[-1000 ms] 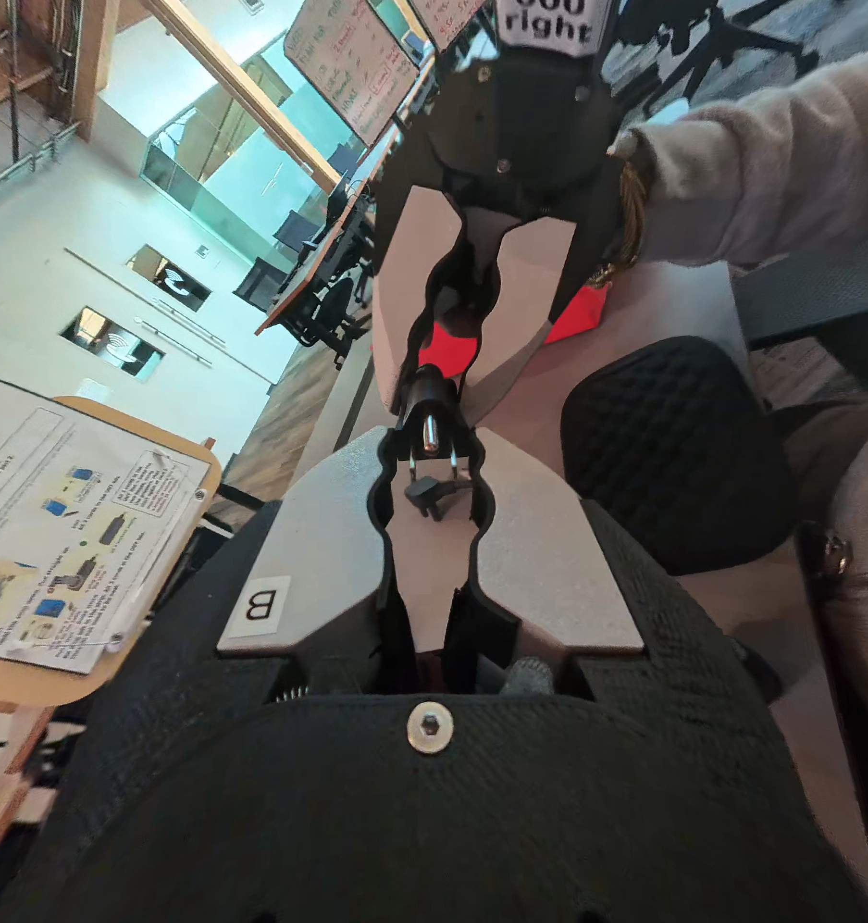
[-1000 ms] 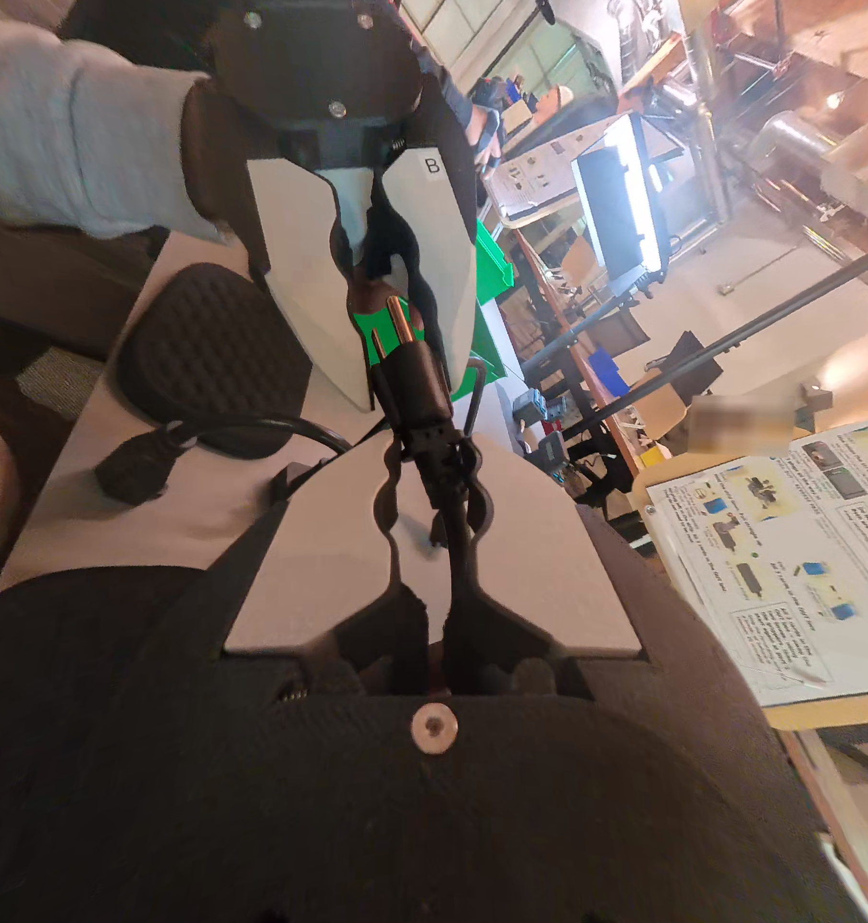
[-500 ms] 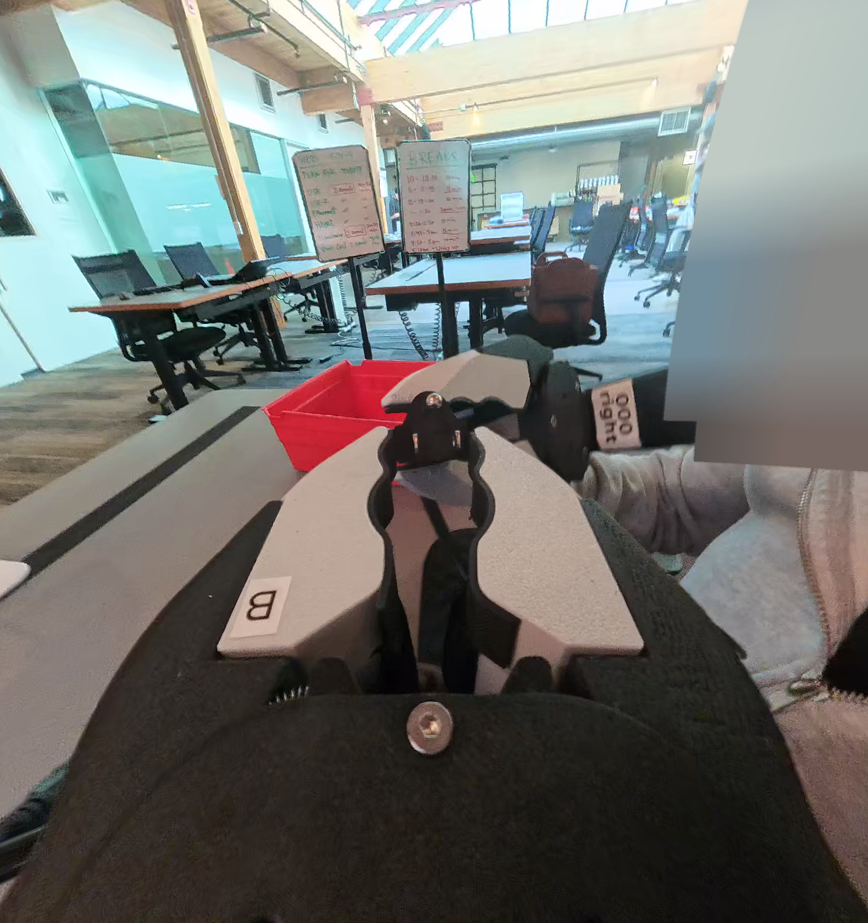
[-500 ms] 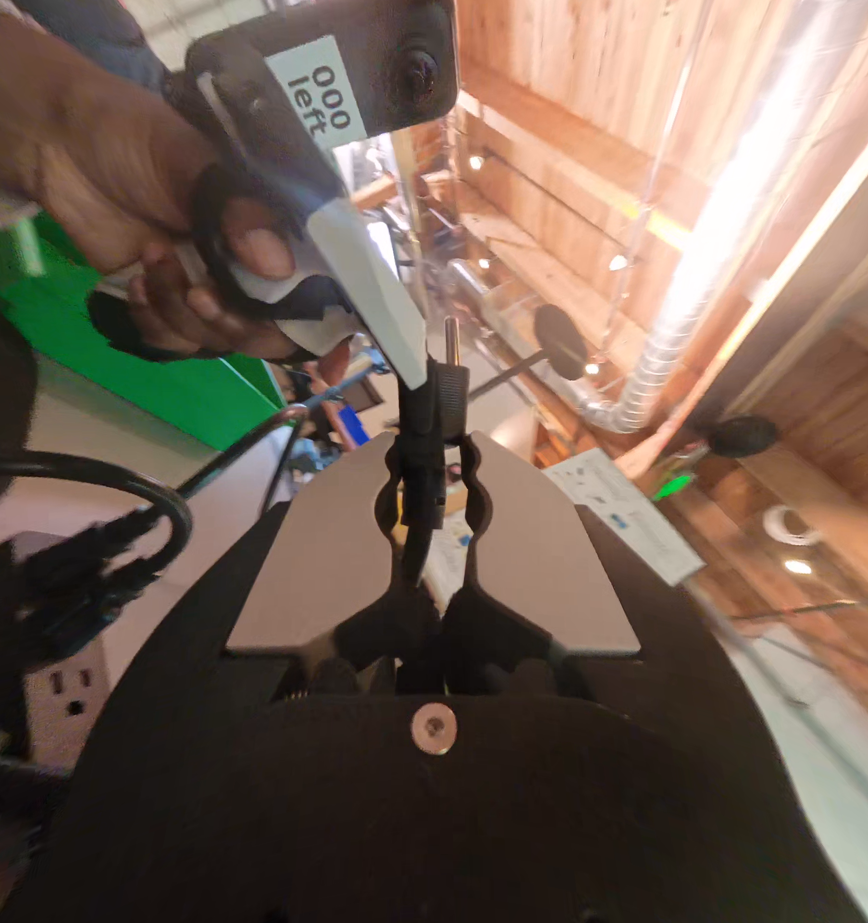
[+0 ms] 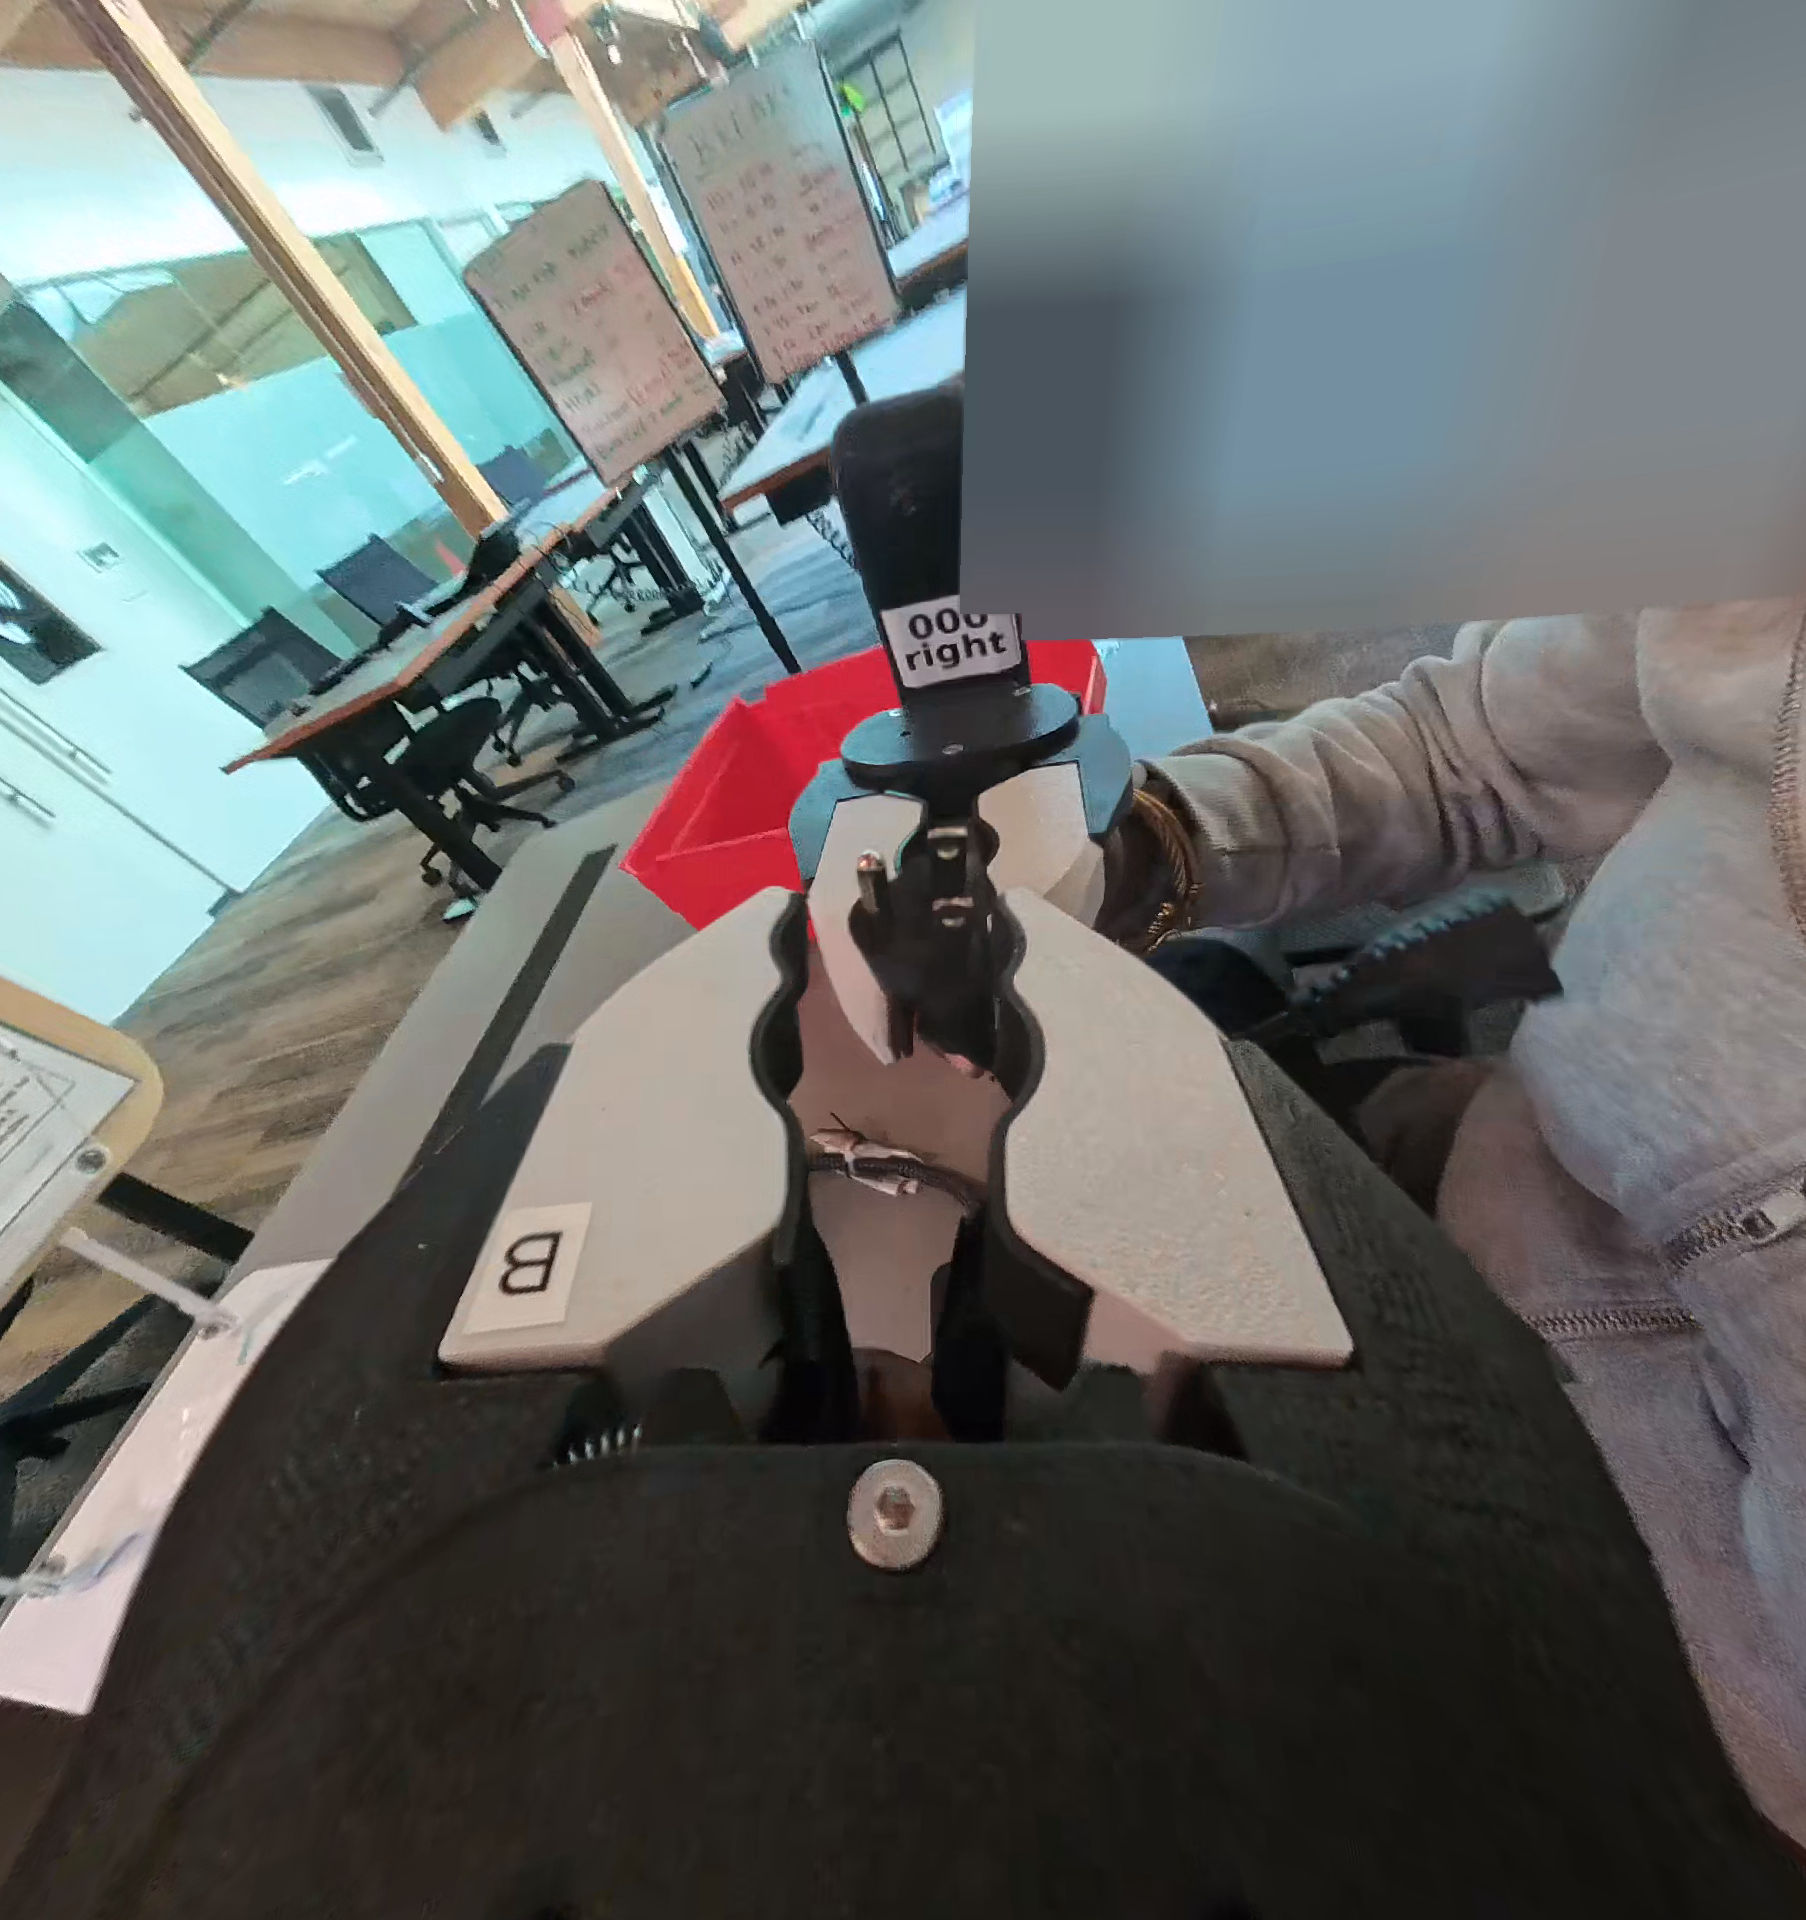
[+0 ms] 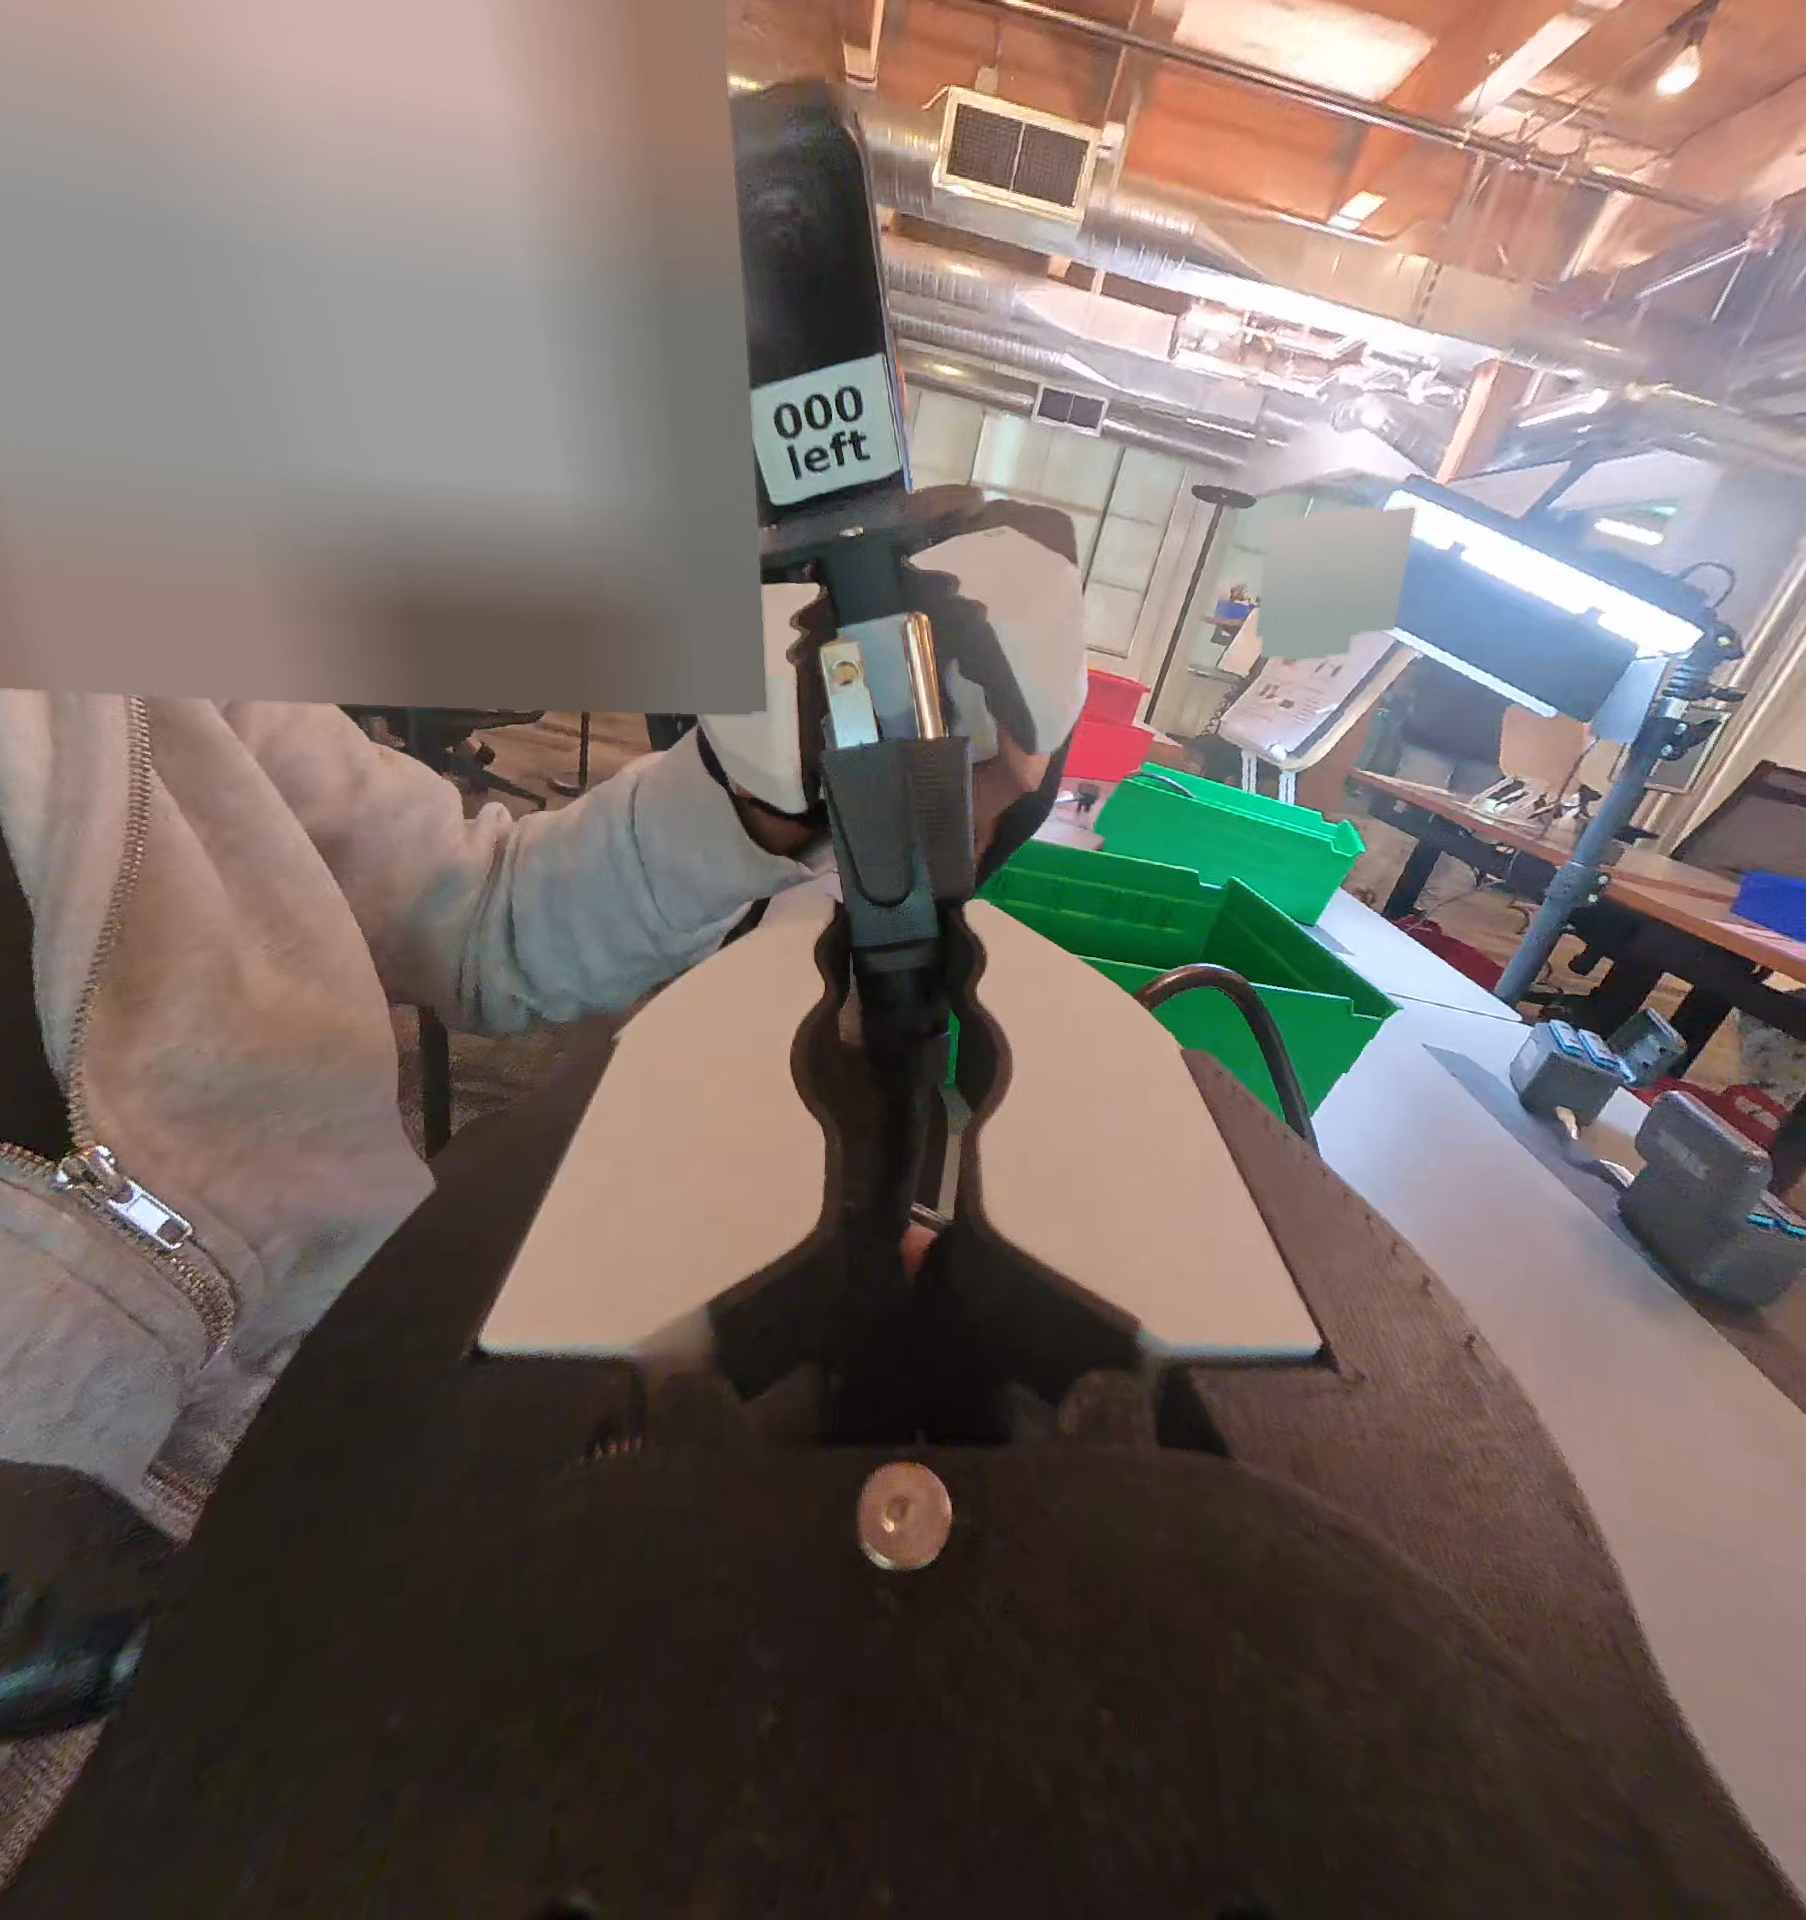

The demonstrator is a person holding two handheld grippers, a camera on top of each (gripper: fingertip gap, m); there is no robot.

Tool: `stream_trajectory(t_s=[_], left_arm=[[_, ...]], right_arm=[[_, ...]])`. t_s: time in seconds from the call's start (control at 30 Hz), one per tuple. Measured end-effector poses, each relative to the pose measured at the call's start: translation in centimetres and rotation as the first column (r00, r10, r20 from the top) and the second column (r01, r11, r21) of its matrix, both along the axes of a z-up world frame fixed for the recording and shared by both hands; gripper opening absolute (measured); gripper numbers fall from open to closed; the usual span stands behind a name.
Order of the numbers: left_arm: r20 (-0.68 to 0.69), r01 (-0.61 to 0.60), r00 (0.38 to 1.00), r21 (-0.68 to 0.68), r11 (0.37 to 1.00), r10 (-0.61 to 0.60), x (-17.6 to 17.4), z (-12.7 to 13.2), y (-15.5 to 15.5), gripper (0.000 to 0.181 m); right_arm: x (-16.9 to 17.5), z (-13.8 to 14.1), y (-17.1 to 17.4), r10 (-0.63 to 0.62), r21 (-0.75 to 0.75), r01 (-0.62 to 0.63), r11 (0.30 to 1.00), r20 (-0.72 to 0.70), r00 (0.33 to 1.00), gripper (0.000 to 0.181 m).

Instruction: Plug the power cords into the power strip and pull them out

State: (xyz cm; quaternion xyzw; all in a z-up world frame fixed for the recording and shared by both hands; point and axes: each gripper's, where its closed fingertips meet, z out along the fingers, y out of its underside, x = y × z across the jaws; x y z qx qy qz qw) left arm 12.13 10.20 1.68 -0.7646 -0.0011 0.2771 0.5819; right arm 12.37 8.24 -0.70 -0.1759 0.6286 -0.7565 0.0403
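My right gripper [image 6: 899, 925] is shut on the neck of a black power cord plug [image 6: 899, 821], held upright in the air with its metal prongs up. Its cord [image 6: 1252, 1029] loops off to the right. My left gripper [image 5: 899, 935] faces it with its fingers spread. In the left wrist view the plug [image 5: 920, 966] stands in the gap at their tips without being clamped. The left gripper also shows in the right wrist view [image 6: 909, 644], just behind the prongs. The power strip is not in view.
A red bin [image 5: 753, 800] stands on the grey table behind the grippers. Green bins [image 6: 1190, 935] and grey battery packs [image 6: 1709, 1226] sit on the table [image 6: 1501, 1351] at the right. The person's grey sleeve [image 5: 1398, 790] and body are close by. A sheet on a board [image 5: 5, 1122] is at the left.
Both grippers have swung round and now face each other upright. My left gripper has opened and let go of the plug. My right gripper still holds it.
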Motion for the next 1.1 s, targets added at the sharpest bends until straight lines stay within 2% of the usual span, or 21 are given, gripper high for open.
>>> stream_trajectory(t_s=[0.07,0.1,0.17,0.27,0.33,0.37,0.43,0.47,0.53,0.57,0.63,0.73,0.8,0.87,0.97,1.03,1.1], left_arm=[[0.028,-0.017,0.999,-0.058,0.998,0.019,-0.5,-0.4,0.5,0.033],[0.028,-0.006,1.0,-0.082,0.997,0.009,-0.4,-0.4,0.9,0.026],[0.031,-0.014,0.999,-0.083,0.996,0.017,-0.5,0.5,1.4,0.025],[0.003,-0.02,1.0,-0.11,0.994,0.02,-0.6,2.6,2.3,0.025],[-0.046,-0.037,0.998,-0.124,0.992,0.032,-0.8,5.3,2.8,0.025],[-0.068,-0.047,0.997,-0.133,0.99,0.038,-0.9,6.8,3.0,0.025],[-0.095,-0.055,0.995,-0.15,0.987,0.041,-1.1,10.0,3.7,0.025],[-0.104,-0.056,0.994,-0.148,0.987,0.041,-1.1,11.6,4.2,0.025],[-0.11,-0.044,0.993,-0.139,0.989,0.029,-0.9,14.4,5.5,0.025],[-0.113,-0.031,0.993,-0.126,0.992,0.017,-0.6,15.7,6.3,0.025],[-0.105,-0.009,0.994,-0.086,0.996,0.0,-0.1,18.0,7.8,0.025],[-0.056,0.022,0.998,0.023,0.999,-0.021,0.4,20.6,9.8,0.025],[0.003,0.048,0.999,0.099,0.994,-0.048,0.5,21.4,10.7,0.025],[0.045,0.081,0.995,0.172,0.982,-0.09,0.7,21.9,11.2,0.025],[0.112,0.118,0.982,0.269,0.956,-0.152,0.7,21.9,11.8,0.025],[0.18,0.147,0.96,0.325,0.934,-0.214,0.8,21.6,12.1,0.025],[0.219,0.16,0.944,0.357,0.92,-0.249,0.9,21.3,12.4,0.025]], right_arm=[[-0.1,0.2,0.0,-0.014,-0.018,0.014,1.0,-0.004,1.0,0.017],[-0.2,0.5,0.0,-0.029,-0.032,0.028,0.999,-0.006,1.0,0.017],[-0.3,1.6,0.4,-0.029,-0.088,0.029,0.996,0.007,1.0,0.018],[-0.7,4.2,1.9,-0.025,-0.274,0.035,0.961,0.038,0.999,0.018],[-2.8,6.1,4.2,-0.088,-0.487,0.134,0.863,0.116,0.989,0.024],[-4.8,6.7,5.8,-0.152,-0.58,0.246,0.777,0.207,0.967,0.024],[-9.5,6.5,8.9,-0.274,-0.646,0.518,0.56,0.446,0.852,0.023],[-10.2,6.2,9.5,-0.315,-0.652,0.562,0.509,0.467,0.827,0.028],[-9.5,6.4,7.7,-0.443,-0.637,0.562,0.528,0.358,0.822,0.043],[-9.1,6.9,6.6,-0.522,-0.633,0.569,0.525,0.288,0.803,0.056],[-7.5,9.0,5.5,-0.603,-0.696,0.52,0.496,0.155,0.783,0.067],[-5.6,14.8,7.2,-0.677,-0.832,0.438,0.34,0.106,0.728,0.076],[-3.6,18.6,9.3,-0.734,-0.908,0.35,0.229,0.075,0.675,0.077],[-1.8,21.0,11.9,-0.794,-0.949,0.286,0.132,0.072,0.604,0.077],[1.1,23.0,13.4,-0.849,-0.984,0.147,0.104,-0.01,0.529,0.056],[1.8,23.4,13.1,-0.888,-0.988,0.107,0.11,-0.049,0.458,0.055],[2.1,23.4,12.7,-0.904,-0.989,0.079,0.122,-0.077,0.421,0.051]])
